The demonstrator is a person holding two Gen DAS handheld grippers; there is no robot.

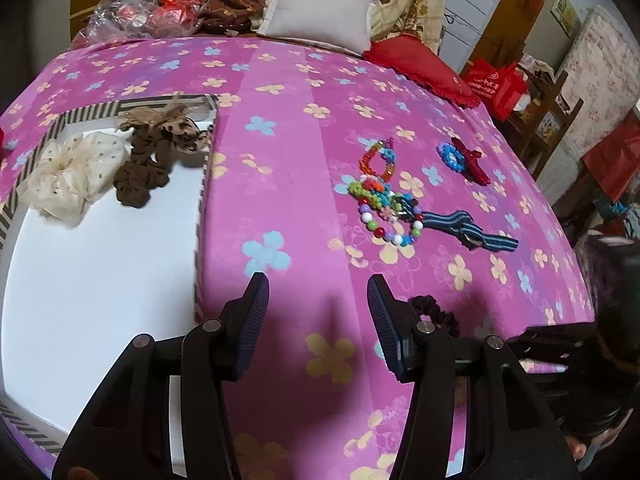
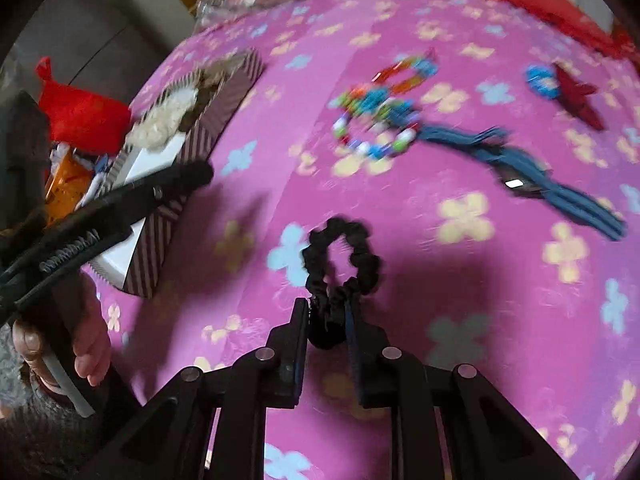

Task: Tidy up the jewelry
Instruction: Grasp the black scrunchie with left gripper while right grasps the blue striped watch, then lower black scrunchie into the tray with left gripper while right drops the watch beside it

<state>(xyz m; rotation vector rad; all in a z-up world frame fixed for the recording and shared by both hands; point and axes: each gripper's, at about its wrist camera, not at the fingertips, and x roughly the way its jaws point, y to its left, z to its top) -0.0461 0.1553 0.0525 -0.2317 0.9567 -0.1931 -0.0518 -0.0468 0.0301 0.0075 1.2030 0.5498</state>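
On the bed (image 1: 304, 92), with its pink flowered sheet, we are partway through sorting the hair ties and bracelets into the striped box (image 1: 206, 184). Our right gripper (image 2: 328, 312) has its jaws pinched on the near end of the black scrunchie (image 2: 342, 256), whose loop hangs out ahead toward twelve o'clock in the right wrist view. Our left gripper (image 1: 318, 292) has its jaws apart with nothing between them, poised over the sheet just beside the box's right wall.

From the left wrist view, the box sits at nine o'clock, and a cream scrunchie (image 1: 70, 174) and brown scrunchies (image 1: 150, 160) already lie inside it. Still out on the sheet, at about one to two o'clock, are the beaded bracelets (image 1: 380, 200), a blue striped bow (image 1: 468, 230), and a dark red bow (image 1: 472, 160) touching a small blue ring of beads.

We judge the step in hand to be carrying the black scrunchie to the box. The next move calls for swinging our right gripper toward ten o'clock in its own view, over the striped wall, without brushing our left gripper, which stands between, then letting go above the white floor of the box. The right wrist view is blurred, so finer detail there is uncertain.
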